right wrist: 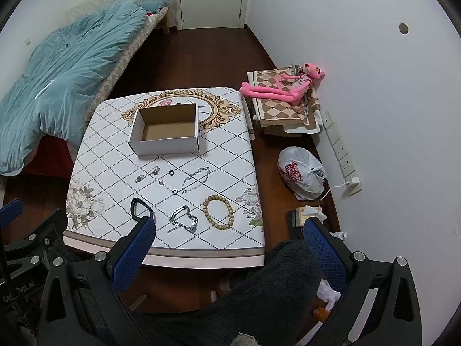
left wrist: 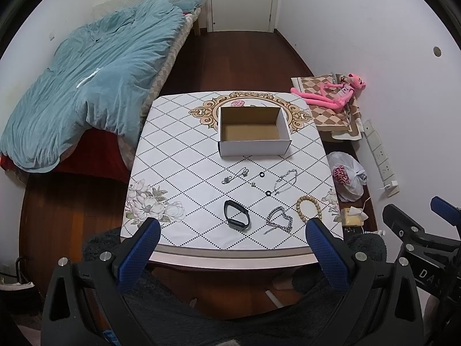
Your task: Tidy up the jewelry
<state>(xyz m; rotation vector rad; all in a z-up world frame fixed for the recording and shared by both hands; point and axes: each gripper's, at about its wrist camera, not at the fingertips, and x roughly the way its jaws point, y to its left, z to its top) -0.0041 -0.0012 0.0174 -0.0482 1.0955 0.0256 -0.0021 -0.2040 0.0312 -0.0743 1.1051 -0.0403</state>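
**Jewelry laid out, box waiting, both hand-held grippers unloaded**

The jewelry sits in a loose cluster on the near half of the table, between you and the open white cardboard box with the brown inside [left wrist: 253, 131], which holds nothing visible. Nearest your left hand-held gripper [left wrist: 234, 243] is the black band-shaped watch strap [left wrist: 236, 216], a smooth closed loop lying flat just ahead of the blue textured fingers [left wrist: 138, 255], its long axis running diagonally away toward the right. Just right of it lies the chunky silver chain bracelet [left wrist: 279, 221], crumpled into a kinked loop, and beyond that the round wooden bead bracelet [left wrist: 307, 208].

From your right hand-held gripper [right wrist: 230, 249] the bead bracelet [right wrist: 218, 212] lies straight ahead and closest, a stiff ring of matte beads; the silver chain [right wrist: 183, 222] is a little to the left.

Farther off, toward the box, lie a thin silver necklace with a pendant [left wrist: 234, 175], a fine silver chain bracelet [left wrist: 285, 181], two small black rings [left wrist: 261, 174] and a tiny piece too small to identify.

Both grippers hang spread wide with nothing between their fingers, short of the table's near edge [left wrist: 230, 252]. The slack chains will likely bunch and slip; the beads and strap offer firmer holds. The glossy diamond-patterned tabletop gives little friction.
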